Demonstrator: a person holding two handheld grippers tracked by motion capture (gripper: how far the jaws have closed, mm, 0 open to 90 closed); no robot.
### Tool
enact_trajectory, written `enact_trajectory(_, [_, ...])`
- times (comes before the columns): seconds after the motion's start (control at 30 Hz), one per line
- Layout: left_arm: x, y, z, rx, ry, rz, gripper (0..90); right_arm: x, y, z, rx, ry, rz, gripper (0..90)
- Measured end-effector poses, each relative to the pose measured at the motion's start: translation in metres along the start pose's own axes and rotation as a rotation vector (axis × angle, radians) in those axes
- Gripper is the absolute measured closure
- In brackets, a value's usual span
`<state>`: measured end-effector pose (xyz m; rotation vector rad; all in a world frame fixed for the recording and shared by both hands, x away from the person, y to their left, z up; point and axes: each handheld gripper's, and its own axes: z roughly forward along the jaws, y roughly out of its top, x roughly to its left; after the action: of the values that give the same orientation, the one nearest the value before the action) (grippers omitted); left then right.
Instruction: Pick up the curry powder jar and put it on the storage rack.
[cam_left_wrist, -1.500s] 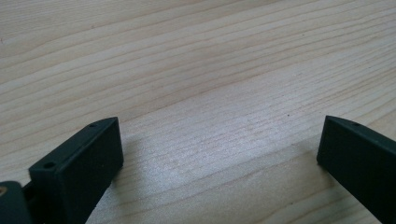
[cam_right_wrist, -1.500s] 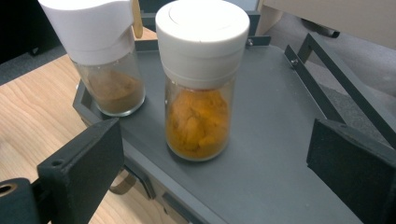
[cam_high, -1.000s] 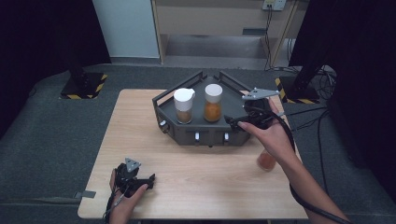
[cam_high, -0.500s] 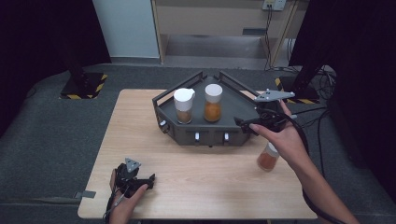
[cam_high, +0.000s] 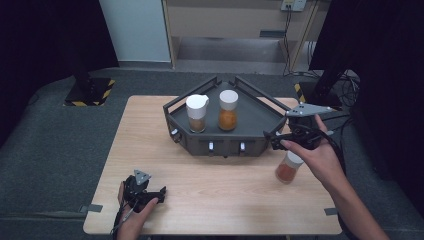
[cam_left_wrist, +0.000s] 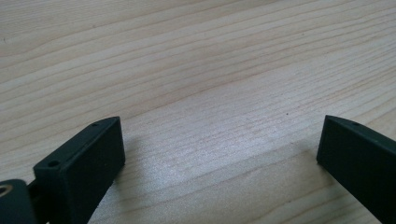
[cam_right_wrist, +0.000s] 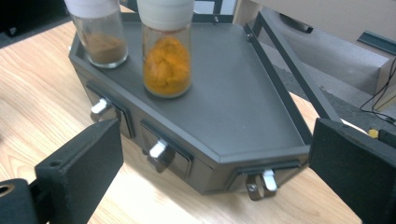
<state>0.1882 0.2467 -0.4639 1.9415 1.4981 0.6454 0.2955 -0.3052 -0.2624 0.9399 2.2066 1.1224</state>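
Note:
A dark grey tray (cam_high: 252, 116) with a row of small drawers in its front stands mid-table. On it are a brown-powder jar (cam_high: 196, 114) and an orange-powder jar (cam_high: 228, 111), both upright with white lids. A third jar (cam_high: 288, 167) with red-orange contents stands on the table off the tray's right front corner, just under the person's right hand. My right gripper (cam_high: 276, 140) hovers open by that corner, jaws wide apart and pointing at the tray (cam_right_wrist: 252, 93), holding nothing. My left gripper (cam_high: 150, 191) rests open near the front left edge, with bare wood between its jaws (cam_left_wrist: 219, 149).
Metal drawer knobs (cam_right_wrist: 158, 149) stick out of the tray's front, and thin rails (cam_right_wrist: 289, 70) run along its sides. The wooden table (cam_high: 150, 140) ends just behind the tray. Cables (cam_high: 345, 90) and a stand base (cam_high: 90, 90) lie on the floor beyond.
My right gripper has drawn away to the right from the tray's front, leaving more of the red-orange jar in view on the table. The left gripper has stayed still.

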Motion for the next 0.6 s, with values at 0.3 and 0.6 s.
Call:
enact_trajectory(0.3, [0.0,0.0,0.0,0.0,0.0,0.0,0.0,-0.01,-0.02,-0.012,-0.01,-0.024,0.031,3.2])
enact_trajectory(0.6, [0.0,0.0,0.0,0.0,0.0,0.0,0.0,-0.018,-0.036,-0.026,-0.008,-0.035,0.048,3.2])
